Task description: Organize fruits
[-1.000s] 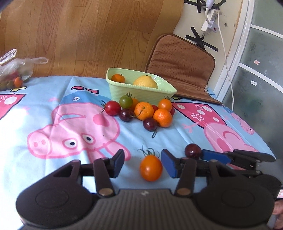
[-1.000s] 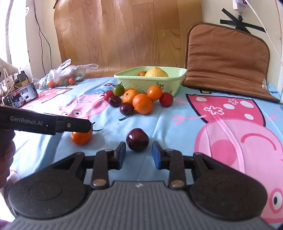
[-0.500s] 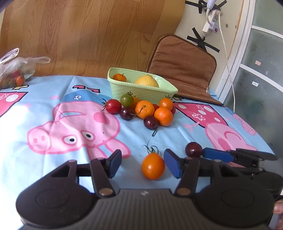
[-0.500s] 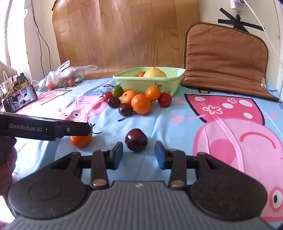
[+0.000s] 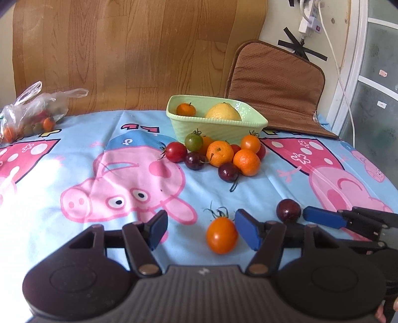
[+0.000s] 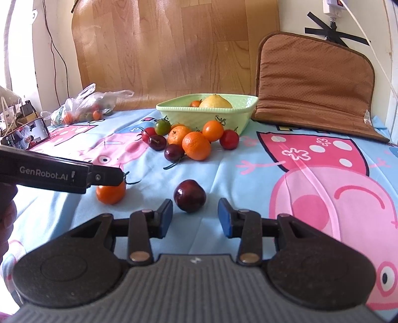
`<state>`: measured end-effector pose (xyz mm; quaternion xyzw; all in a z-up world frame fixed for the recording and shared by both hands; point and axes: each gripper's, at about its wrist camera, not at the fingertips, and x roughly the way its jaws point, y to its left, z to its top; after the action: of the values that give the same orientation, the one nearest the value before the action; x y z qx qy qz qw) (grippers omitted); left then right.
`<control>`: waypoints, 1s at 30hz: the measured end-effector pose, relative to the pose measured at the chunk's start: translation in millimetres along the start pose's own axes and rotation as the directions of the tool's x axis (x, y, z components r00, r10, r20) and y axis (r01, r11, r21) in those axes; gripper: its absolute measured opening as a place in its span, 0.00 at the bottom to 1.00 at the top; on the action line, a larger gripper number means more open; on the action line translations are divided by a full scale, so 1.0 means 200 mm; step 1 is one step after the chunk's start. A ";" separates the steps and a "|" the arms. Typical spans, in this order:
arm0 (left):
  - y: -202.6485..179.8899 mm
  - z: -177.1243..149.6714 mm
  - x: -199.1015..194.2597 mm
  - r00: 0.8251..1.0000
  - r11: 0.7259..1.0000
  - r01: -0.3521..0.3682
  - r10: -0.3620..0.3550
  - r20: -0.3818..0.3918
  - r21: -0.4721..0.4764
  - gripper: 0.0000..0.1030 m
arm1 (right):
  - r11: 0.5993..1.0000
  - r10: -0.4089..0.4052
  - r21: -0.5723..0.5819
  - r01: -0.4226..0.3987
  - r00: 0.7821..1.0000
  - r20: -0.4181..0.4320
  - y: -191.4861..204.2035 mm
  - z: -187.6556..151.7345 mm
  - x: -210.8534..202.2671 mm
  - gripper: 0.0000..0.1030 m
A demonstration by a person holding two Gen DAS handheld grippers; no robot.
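Left claw (image 5: 201, 229) agape, just widened, orange tomato (image 5: 222, 235) loose between pads, nearer three o'clock pad. Right claw (image 6: 195, 218) apart around dark plum (image 6: 189, 196). Centre each, squeeze gently, carry to green basket (image 5: 214, 129) at twelve.

Fruit spread across our table

We see a bowl (image 5: 214, 126) at upper centre holding two fruits, a fruit pile (image 5: 219, 156) just before it, and a bag (image 5: 29, 111) at far left.

A home room, cartoon pig cloth (image 5: 129, 174) over the surface, brown seat cushion (image 5: 276, 92) propped against the wall, plastic shopping bag (image 5: 29, 111), phone (image 6: 27, 134), taped-up power strip (image 5: 308, 22)
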<state>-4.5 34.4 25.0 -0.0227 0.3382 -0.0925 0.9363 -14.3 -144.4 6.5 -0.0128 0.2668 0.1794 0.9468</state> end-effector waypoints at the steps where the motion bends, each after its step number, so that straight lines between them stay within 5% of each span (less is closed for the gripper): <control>1: 0.00 0.00 0.00 1.000 1.000 -0.005 0.005 0.001 0.004 0.60 | 1.000 0.000 0.001 0.000 1.000 0.000 0.00 0.00 0.00 0.42; 30: 0.02 0.04 -0.04 0.986 0.986 -0.164 0.164 0.029 -0.007 0.60 | 0.998 0.042 0.054 -0.043 0.999 0.026 -0.03 -0.01 -0.04 0.52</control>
<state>-3.7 39.3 35.9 0.0017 0.3251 -0.0140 0.9456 -20.1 -152.5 7.6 0.0210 0.2601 0.1921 0.9460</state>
